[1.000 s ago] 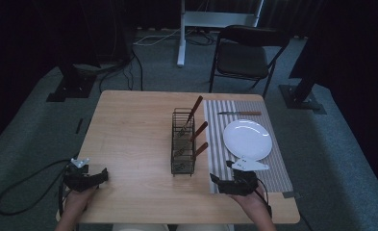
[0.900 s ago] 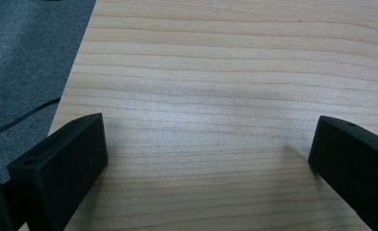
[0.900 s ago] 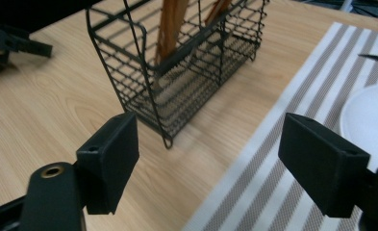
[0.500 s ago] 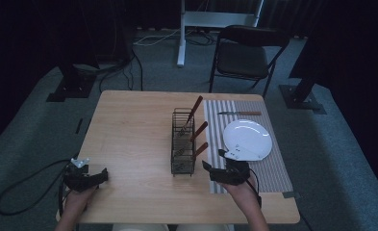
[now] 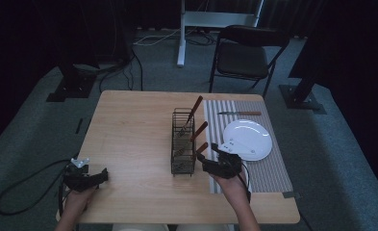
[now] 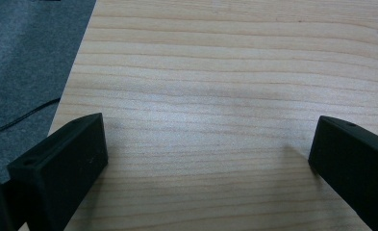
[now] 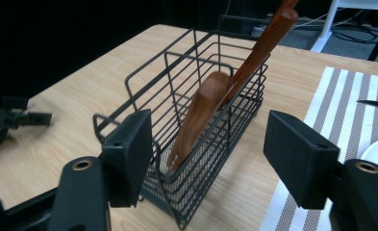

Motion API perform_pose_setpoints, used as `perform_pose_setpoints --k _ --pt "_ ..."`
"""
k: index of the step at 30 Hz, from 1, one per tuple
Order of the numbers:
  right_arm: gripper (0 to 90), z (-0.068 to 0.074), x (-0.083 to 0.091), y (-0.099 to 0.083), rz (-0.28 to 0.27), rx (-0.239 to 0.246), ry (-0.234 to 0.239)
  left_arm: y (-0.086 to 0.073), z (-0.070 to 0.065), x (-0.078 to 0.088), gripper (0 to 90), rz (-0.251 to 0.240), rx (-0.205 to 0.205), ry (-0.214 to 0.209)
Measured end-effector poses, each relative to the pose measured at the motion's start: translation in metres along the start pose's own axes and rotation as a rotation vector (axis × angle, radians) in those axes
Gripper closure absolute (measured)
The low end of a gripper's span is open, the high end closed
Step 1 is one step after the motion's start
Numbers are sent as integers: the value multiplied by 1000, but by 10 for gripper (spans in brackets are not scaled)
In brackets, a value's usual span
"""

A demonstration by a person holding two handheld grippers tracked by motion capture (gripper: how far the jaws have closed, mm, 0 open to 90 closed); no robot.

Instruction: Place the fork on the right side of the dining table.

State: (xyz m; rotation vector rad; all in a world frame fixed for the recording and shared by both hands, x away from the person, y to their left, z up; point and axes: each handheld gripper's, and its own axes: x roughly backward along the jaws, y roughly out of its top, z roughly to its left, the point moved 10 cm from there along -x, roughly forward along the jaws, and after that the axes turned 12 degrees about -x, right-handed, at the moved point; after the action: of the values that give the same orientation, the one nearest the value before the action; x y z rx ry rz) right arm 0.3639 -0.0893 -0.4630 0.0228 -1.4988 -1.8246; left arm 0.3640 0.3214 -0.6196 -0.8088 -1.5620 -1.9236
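Wire basket (image 5: 182,142) stands mid-table, just left of striped mat (image 5: 268,168); holds three wooden-handled utensils (image 5: 199,130), handles leaning right. Right gripper (image 5: 207,159) has shifted left from white plate (image 5: 254,137) to basket's near end; jaws closing, nothing gripped, nearest handle (image 7: 201,120) between them. Left gripper (image 5: 99,176) unmoved, jaws wide apart. One plate, one knife (image 5: 239,113) on mat.
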Motion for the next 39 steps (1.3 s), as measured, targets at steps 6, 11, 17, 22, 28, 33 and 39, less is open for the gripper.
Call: perform_pose_setpoints --k 6,11,17,22,28,33,39 --pt "468 3 -5 3 -17 -15 -22 0 0 0 2 0 1 0" --pt "525 4 -10 1 2 -11 -44 0 0 0 2 0 1 0" --pt "633 3 -11 1 -6 -17 -67 0 0 0 2 0 0 0" --pt "685 5 -12 2 -16 -24 -59 0 0 0 2 0 0 0" --pt "743 6 -11 2 11 -88 20 0 0 0 2 0 0 0" --pt "807 9 -8 3 -24 -133 59 0 0 0 2 0 0 0" --pt "810 15 -6 3 -30 -89 50 0 0 0 2 0 0 0"
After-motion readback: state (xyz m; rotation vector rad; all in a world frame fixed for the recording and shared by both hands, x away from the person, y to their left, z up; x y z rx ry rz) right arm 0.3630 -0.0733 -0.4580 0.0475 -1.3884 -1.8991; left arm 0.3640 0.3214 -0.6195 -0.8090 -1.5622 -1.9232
